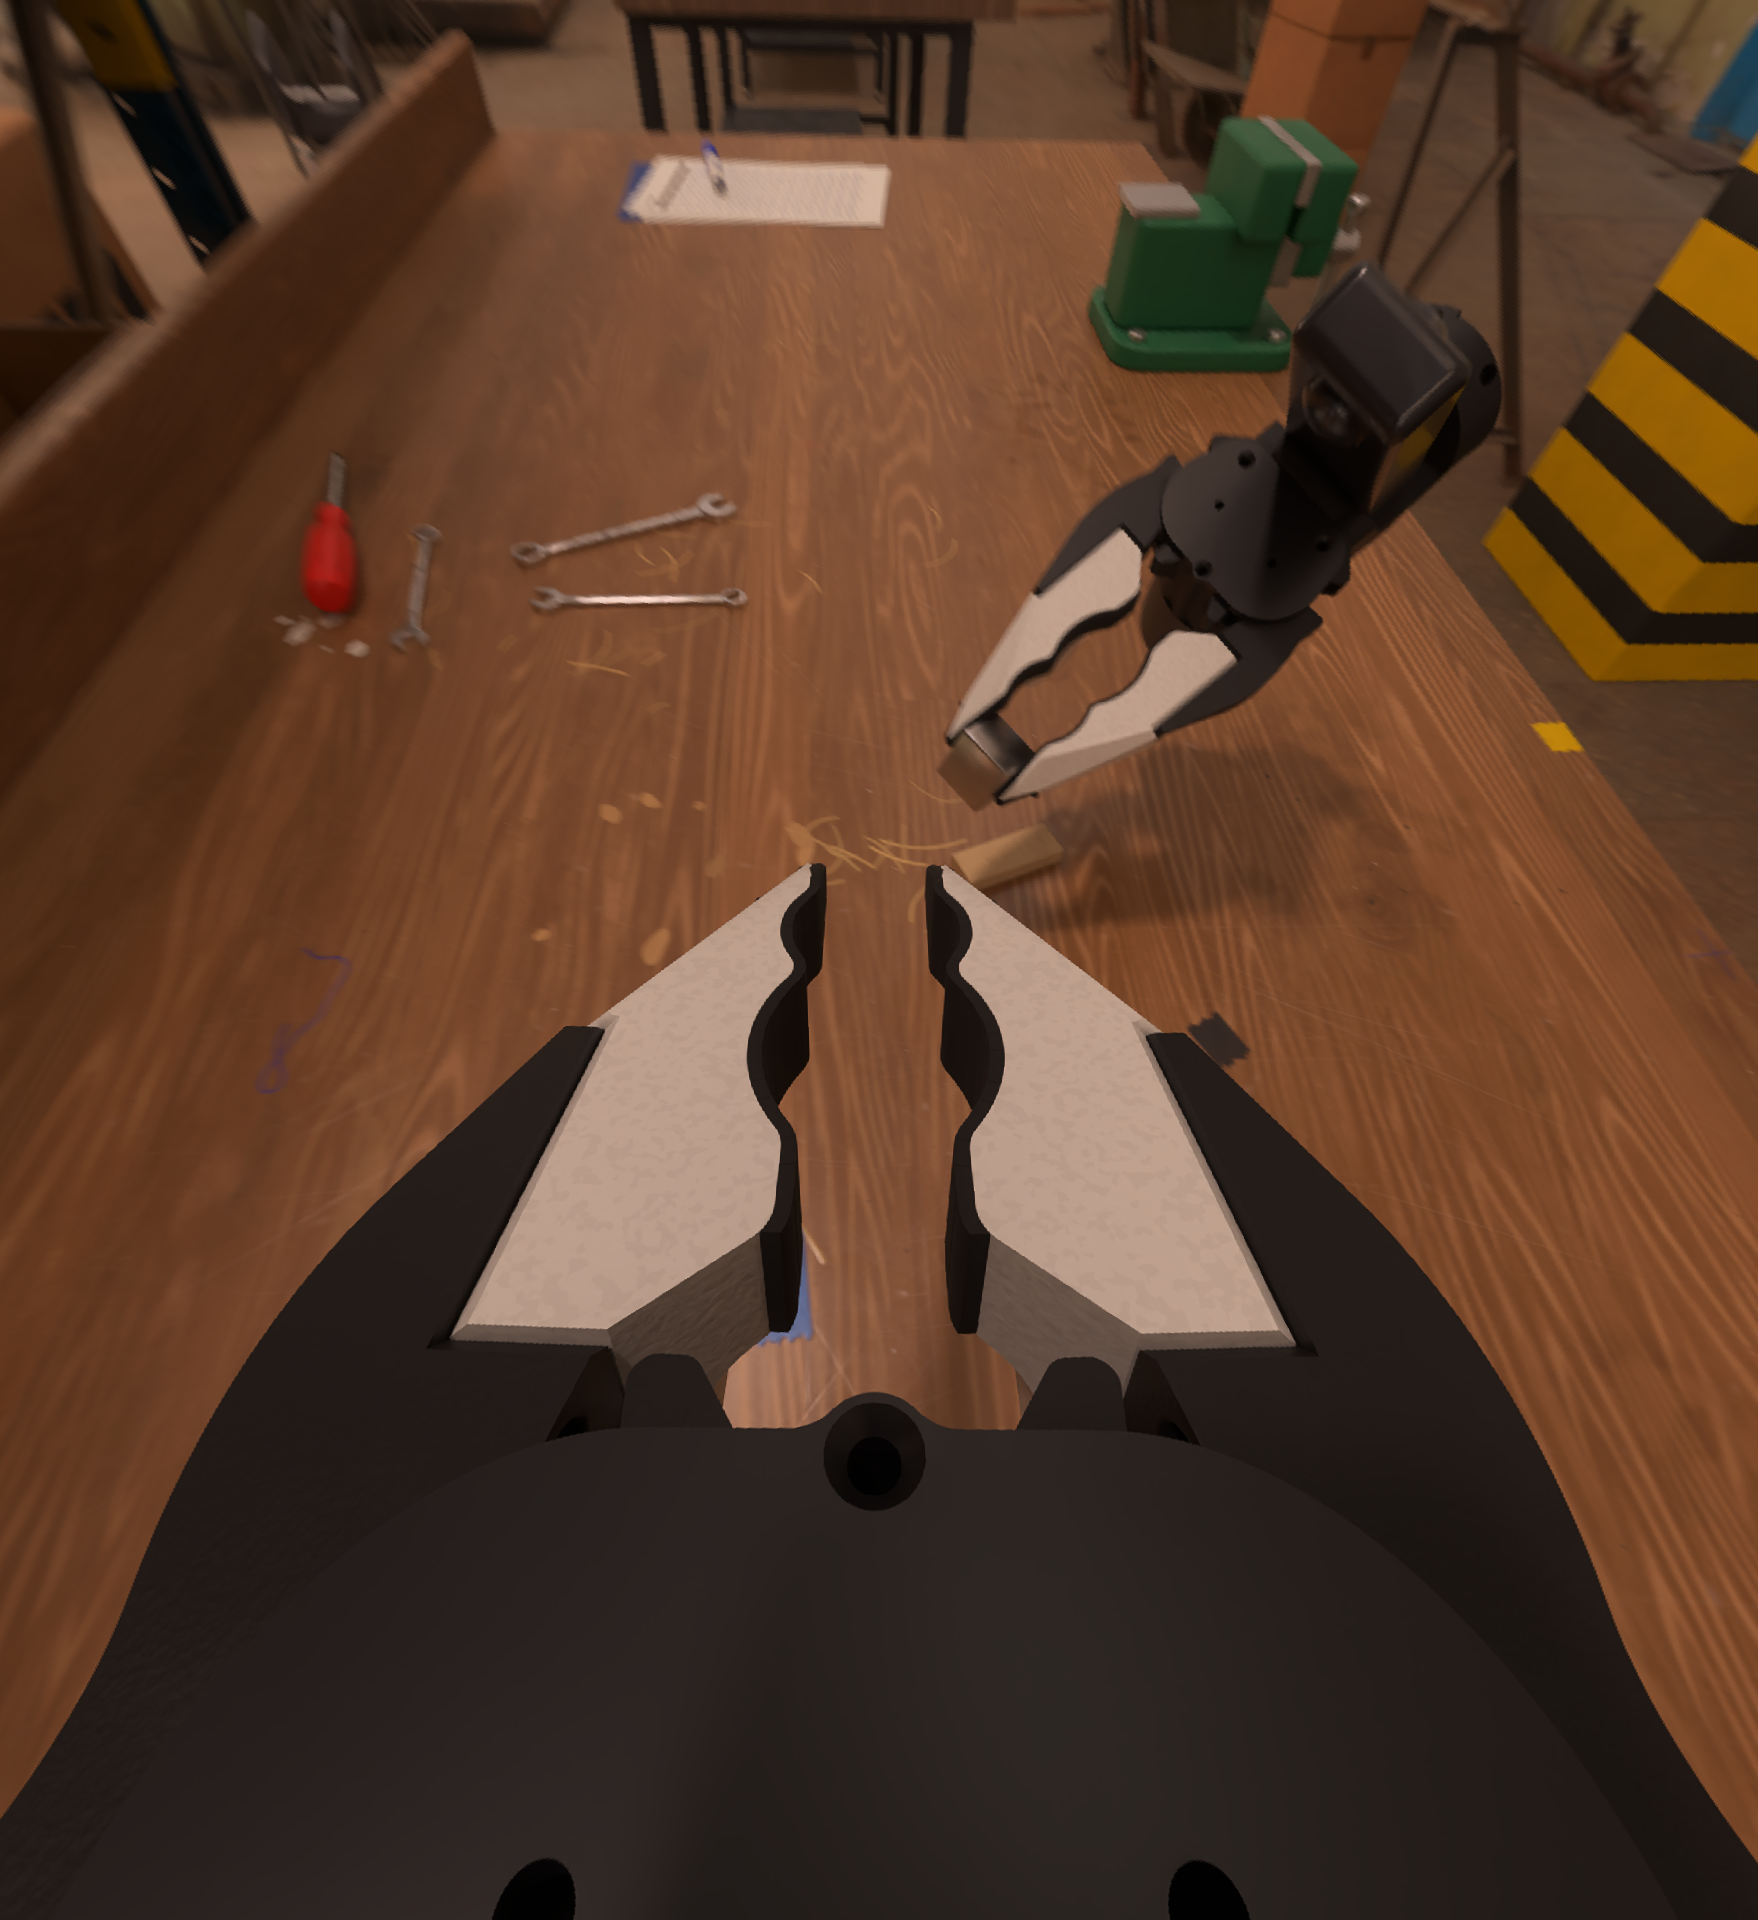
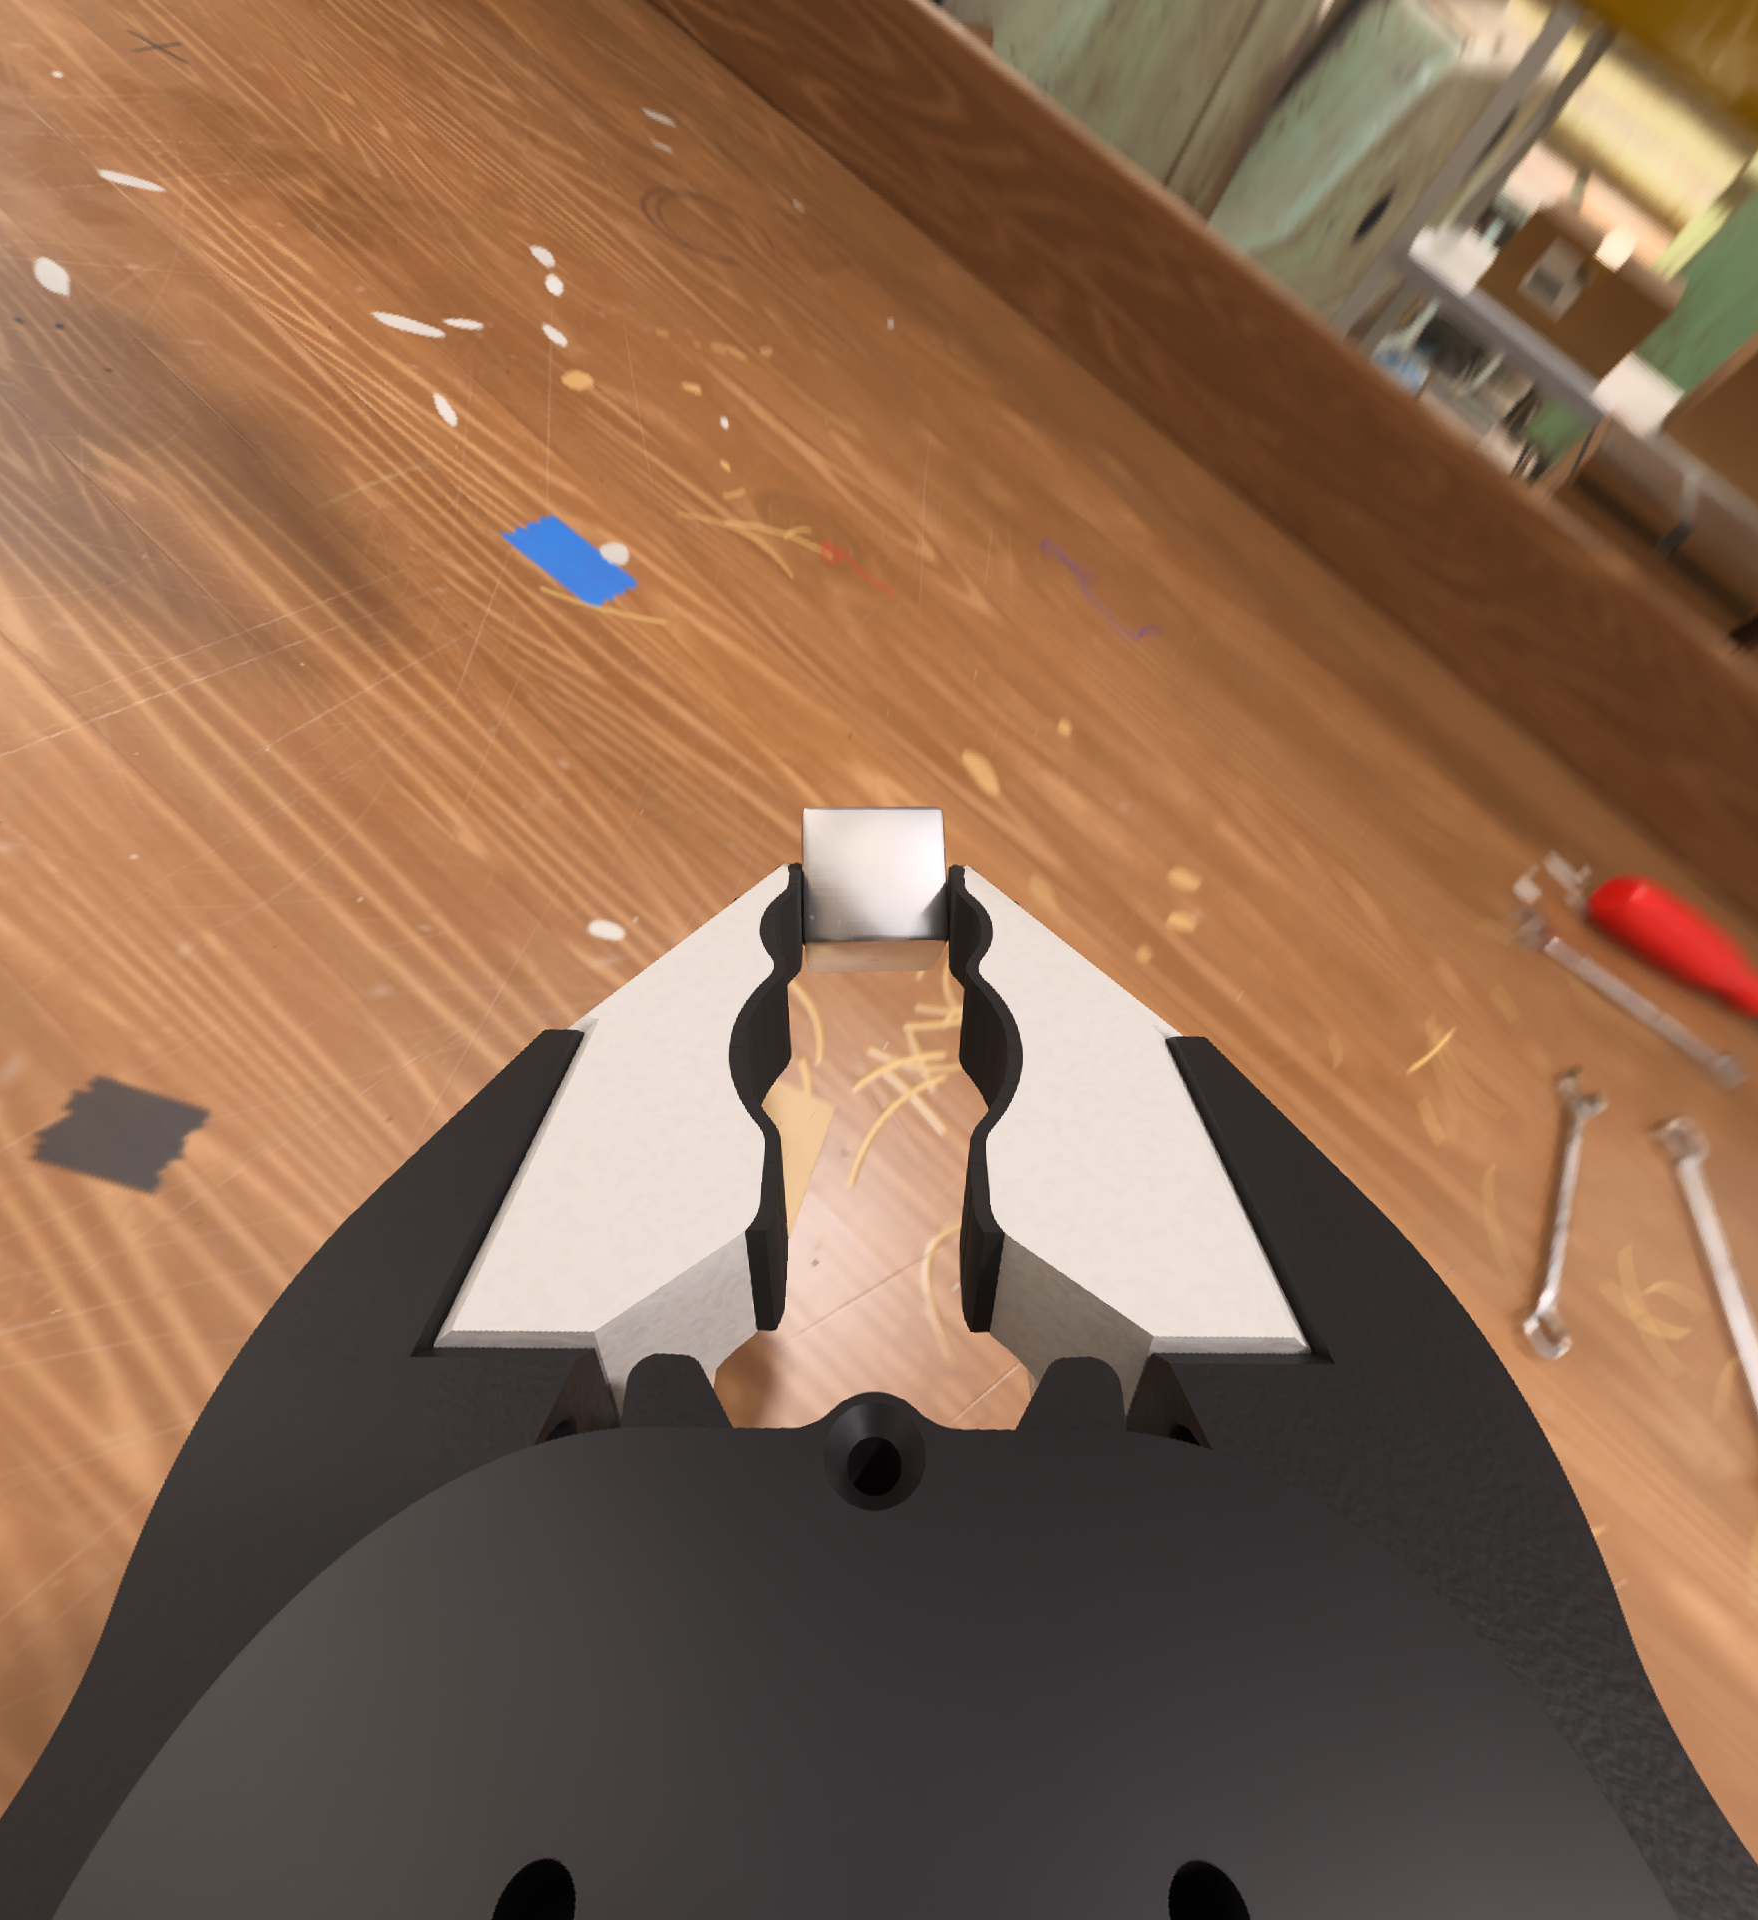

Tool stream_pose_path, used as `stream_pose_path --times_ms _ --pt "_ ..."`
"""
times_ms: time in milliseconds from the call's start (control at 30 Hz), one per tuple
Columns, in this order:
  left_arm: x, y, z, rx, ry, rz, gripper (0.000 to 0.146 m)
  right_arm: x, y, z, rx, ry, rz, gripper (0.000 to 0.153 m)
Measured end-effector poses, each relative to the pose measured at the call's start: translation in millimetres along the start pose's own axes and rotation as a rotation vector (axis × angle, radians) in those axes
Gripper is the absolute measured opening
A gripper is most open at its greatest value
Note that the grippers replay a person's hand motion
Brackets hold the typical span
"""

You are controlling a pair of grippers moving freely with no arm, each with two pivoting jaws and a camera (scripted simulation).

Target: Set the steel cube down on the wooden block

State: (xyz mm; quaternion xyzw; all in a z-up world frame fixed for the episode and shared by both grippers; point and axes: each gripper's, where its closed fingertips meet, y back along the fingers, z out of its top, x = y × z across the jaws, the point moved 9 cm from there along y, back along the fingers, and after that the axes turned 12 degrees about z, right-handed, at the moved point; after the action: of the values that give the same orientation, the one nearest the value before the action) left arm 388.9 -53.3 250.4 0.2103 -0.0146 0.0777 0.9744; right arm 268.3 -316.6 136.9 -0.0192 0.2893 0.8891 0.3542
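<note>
The steel cube [image 2: 873, 883] is small and shiny, and it is pinched between the fingertips of my right gripper [image 2: 873, 896]. In the left wrist view, the right gripper [image 1: 986, 766] holds the cube [image 1: 970, 771] tilted, a little above the table and just up-left of the wooden block [image 1: 1010, 857]. The block is a small pale piece lying flat on the table. A tan sliver of it [image 2: 800, 1127] shows between the right fingers, below and behind the cube. My left gripper [image 1: 876, 883] is open and empty, low over the table, with its tips just left of the block.
A red screwdriver [image 1: 331, 561] and three wrenches [image 1: 626, 530] lie at the middle left. A green vise [image 1: 1207, 270] and a clipboard [image 1: 761, 192] stand at the far end. A raised wooden board [image 1: 179, 416] runs along the left edge. A yellow-and-black pillar [image 1: 1685, 416] stands off the right edge.
</note>
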Motion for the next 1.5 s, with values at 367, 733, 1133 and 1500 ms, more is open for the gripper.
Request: stream_pose_path --times_ms 367,733,1133,1500 --pt "16 31 -1 -0.042 -0.037 0.101 0.017 16 -2 -44 0.132 -0.294 -0.023 0.027" --pt "19 32 -4 -0.044 -0.029 0.102 0.018 24 -8 -54 0.178 -0.437 -0.097 0.027" --pt "20 33 -4 -0.042 -0.036 0.107 0.018 25 -13 -47 0.278 -0.386 -0.123 0.027" --pt "20 38 -3 -0.045 -0.046 0.110 0.018 25 -11 -41 0.320 -0.275 -0.100 0.033"
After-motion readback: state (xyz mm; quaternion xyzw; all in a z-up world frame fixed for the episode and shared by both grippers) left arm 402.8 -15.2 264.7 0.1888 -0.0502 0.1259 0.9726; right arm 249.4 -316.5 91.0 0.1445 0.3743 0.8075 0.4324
